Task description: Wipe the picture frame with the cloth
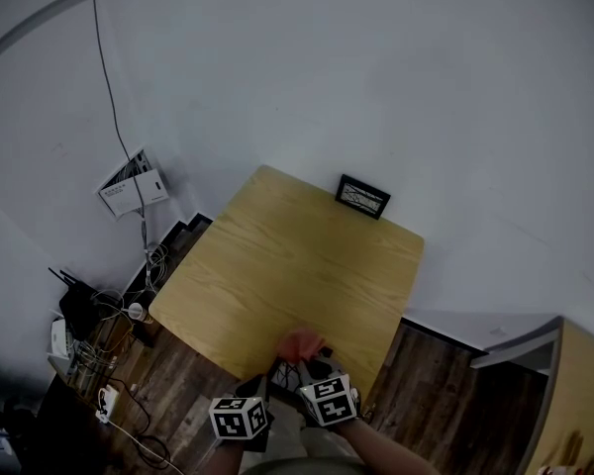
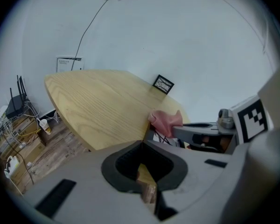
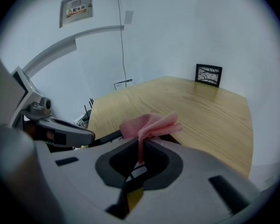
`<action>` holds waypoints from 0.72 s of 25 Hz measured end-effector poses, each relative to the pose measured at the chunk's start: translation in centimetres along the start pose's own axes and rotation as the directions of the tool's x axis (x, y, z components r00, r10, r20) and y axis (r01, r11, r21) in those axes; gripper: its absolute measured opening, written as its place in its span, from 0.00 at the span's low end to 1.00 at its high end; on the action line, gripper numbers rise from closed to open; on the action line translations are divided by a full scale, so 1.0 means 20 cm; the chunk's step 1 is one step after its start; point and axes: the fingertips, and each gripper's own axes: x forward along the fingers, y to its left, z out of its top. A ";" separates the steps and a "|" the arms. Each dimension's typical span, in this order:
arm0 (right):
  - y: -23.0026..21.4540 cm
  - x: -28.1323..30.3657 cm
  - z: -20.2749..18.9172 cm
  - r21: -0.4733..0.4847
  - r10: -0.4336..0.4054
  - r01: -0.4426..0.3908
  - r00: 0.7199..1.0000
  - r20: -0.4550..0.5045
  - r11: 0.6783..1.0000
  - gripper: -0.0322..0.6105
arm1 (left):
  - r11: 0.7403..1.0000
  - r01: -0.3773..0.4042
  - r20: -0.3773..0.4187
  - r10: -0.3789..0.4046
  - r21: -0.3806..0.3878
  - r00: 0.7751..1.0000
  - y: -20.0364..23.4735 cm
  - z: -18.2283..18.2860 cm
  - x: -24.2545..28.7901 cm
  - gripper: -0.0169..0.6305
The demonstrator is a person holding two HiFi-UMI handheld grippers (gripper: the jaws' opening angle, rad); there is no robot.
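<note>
A small black picture frame (image 1: 361, 197) stands upright at the table's far edge against the wall; it also shows in the left gripper view, frame (image 2: 163, 84), and in the right gripper view, frame (image 3: 208, 74). Both grippers hover at the near edge of the wooden table (image 1: 277, 255). My right gripper (image 3: 142, 141) is shut on a pink cloth (image 3: 150, 124), which bunches out above its jaws. Cloth (image 1: 299, 344) and right gripper (image 1: 304, 361) sit side by side with my left gripper (image 1: 273, 374). The left gripper (image 2: 141, 143) has its jaws together with nothing in them; the cloth (image 2: 166, 120) is just to its right.
A white wall box (image 1: 134, 186) with a cable hangs left of the table. Below it, a low shelf (image 1: 89, 349) holds a router, cables and clutter on the wood floor. Another wooden piece of furniture (image 1: 582, 394) stands at the right.
</note>
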 end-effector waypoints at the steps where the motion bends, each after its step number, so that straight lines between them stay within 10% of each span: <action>1: 0.00 -0.01 -0.01 0.001 -0.004 0.004 1.000 -0.001 1.000 0.07 | 1.000 0.000 0.002 0.000 -0.003 1.000 0.00 0.00 0.00 0.03; 18: -0.09 -0.17 -0.13 0.024 -0.067 0.068 0.998 -0.011 0.997 0.07 | 1.000 -0.004 0.017 0.004 -0.013 1.000 0.01 0.00 0.00 0.03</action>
